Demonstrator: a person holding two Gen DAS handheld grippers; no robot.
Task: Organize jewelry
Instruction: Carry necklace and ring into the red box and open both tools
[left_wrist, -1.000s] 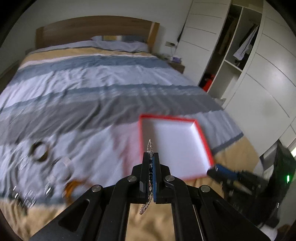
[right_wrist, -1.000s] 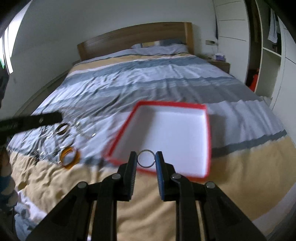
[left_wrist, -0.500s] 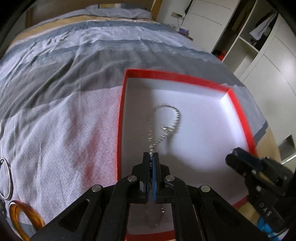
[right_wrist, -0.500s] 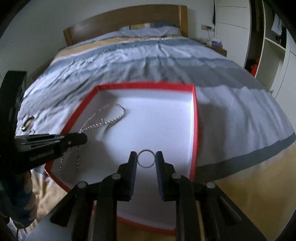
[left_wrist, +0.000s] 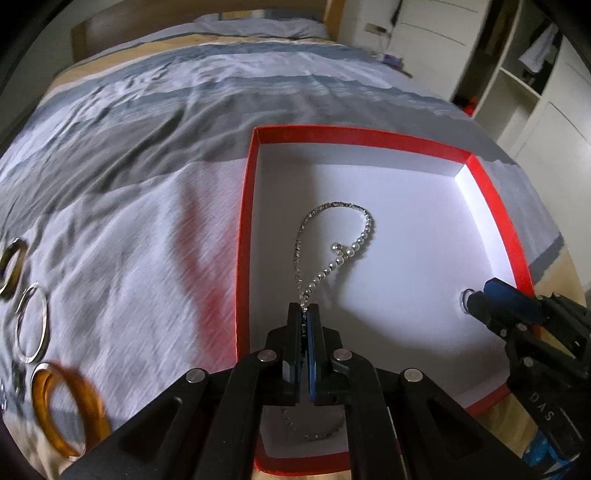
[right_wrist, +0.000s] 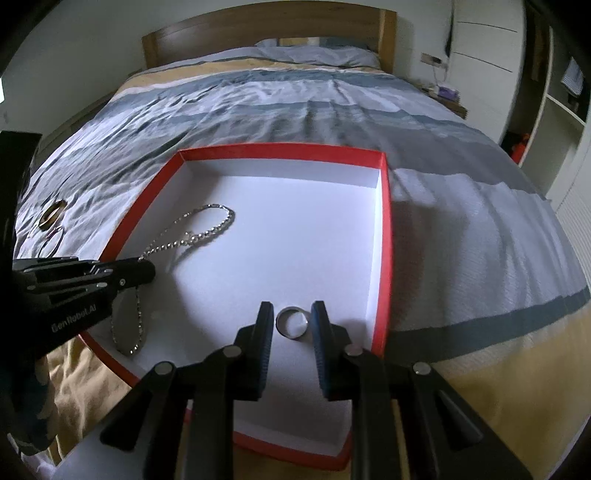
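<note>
Left tool (left_wrist: 304, 314) pinching necklace (left_wrist: 334, 240), ring (right_wrist: 291, 322) released

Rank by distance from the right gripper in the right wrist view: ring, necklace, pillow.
1. Ring: lies on the box floor between the open fingers of the right gripper.
2. Necklace: box's left side, pinched by the left gripper.
3. Pillow: far end, at the headboard.
</note>
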